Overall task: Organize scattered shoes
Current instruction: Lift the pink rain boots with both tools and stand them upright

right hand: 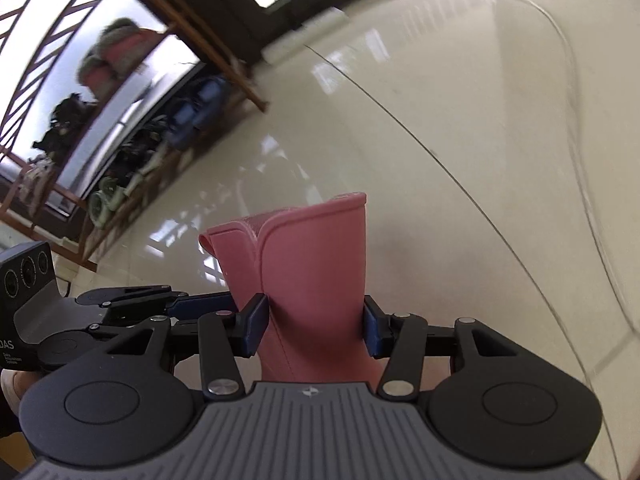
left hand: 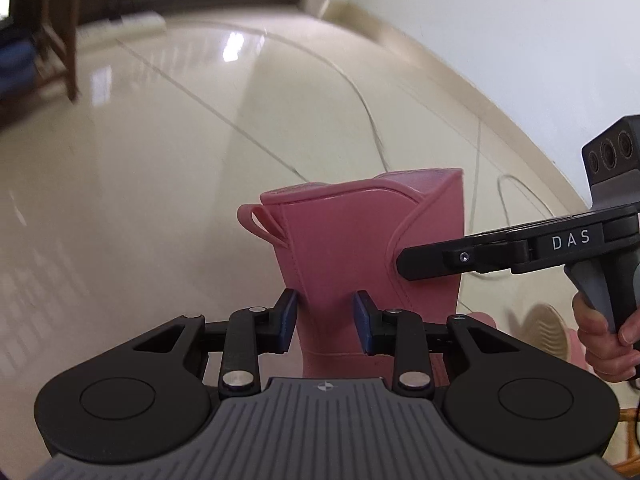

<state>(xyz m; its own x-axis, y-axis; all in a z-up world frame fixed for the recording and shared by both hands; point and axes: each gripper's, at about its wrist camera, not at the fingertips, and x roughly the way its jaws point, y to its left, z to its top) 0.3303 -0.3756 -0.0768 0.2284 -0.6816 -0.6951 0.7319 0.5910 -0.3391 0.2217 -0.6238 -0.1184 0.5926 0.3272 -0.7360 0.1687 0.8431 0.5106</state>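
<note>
right gripper (left hand: 404, 264) side: "DAS", white letters
left gripper (right hand: 192, 304) body: "DAS", partly cut; small lines below unreadable

A boot (left hand: 352, 248) stands between each gripper's jaws; shoe rack (right hand: 120, 128) behind, left.

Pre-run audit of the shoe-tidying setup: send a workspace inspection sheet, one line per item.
Surface: glossy cream tiled floor.
Job's things: pink rubber boot, shaft upright; whether one boot or two is unclear.
Clutter: tan ridged shoe sole, lower right of the left wrist view.
Grippers: left tongs and right tongs both clamp the boot shaft.
Cables: thin pale cable looping across the floor.
Surroundings: white wall; wooden shoe rack holding shoes.
</note>
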